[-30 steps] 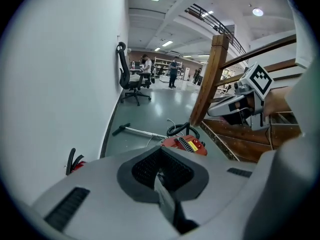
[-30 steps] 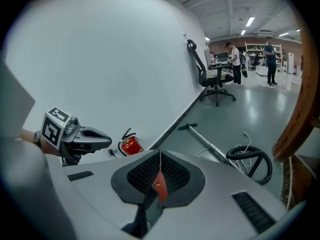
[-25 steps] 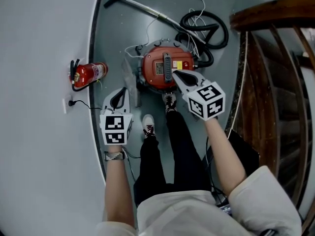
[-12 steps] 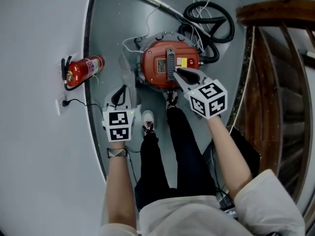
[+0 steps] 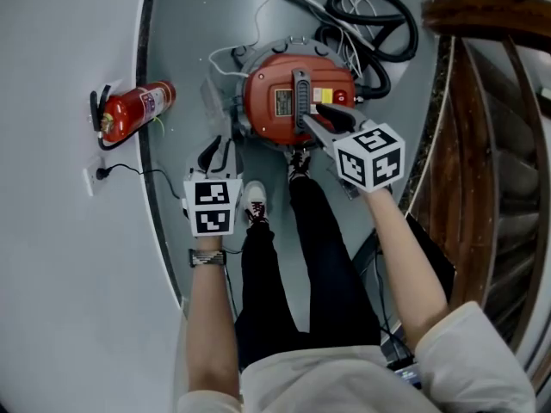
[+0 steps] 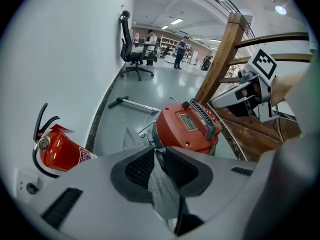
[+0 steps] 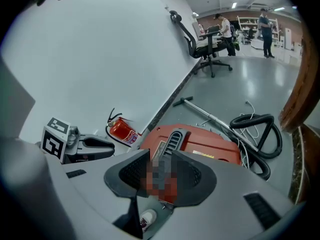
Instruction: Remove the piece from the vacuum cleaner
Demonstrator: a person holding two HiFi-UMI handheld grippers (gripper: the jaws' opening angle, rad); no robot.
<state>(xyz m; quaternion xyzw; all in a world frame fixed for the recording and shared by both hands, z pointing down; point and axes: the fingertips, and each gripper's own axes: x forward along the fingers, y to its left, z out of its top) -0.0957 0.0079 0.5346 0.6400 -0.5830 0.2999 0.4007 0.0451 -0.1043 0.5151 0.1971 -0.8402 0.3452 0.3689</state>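
Looks like an open-plan office. At eleven o'clock in the left gripper view, a black swivel chair (image 6: 133, 52) drawn up to a desk against the white wall (image 6: 75, 59). Just past it, toward twelve, people (image 6: 181, 51) standing under strip ceiling lights (image 6: 175, 21). Underfoot, smooth grey floor (image 6: 165, 84). At two o'clock, a wooden stair railing (image 6: 220, 64). In the head view, a red fire extinguisher (image 5: 133, 112) at ten o'clock and a wall socket (image 5: 91, 179) at nine.
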